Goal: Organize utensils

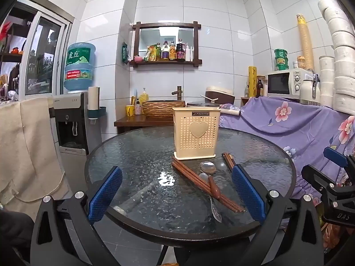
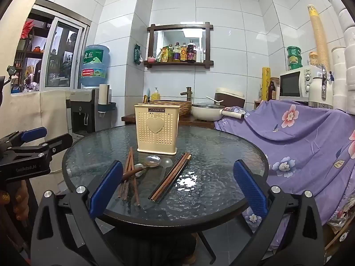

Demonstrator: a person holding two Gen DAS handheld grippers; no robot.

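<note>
White-tiled kitchen, round glass table [image 1: 137, 155] before you; the cream utensil holder [image 1: 196, 133] stands upright at its far side, contents hidden; chopsticks [image 2: 170, 177] and spoons [image 1: 207, 168] lie loose just near of it; your left gripper [image 1: 177, 190] and right gripper [image 2: 177, 190] both gape wide, holding nothing.

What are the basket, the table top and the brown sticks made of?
The basket looks like cream plastic: smooth, matte, with neat rows of little holes and a moulded heart. The table top seems to be bumpy glass in a dark rim: it glints and you can see through it. The chopsticks look like dark wood, reddish-brown and dull, though coated bamboo is possible.
</note>
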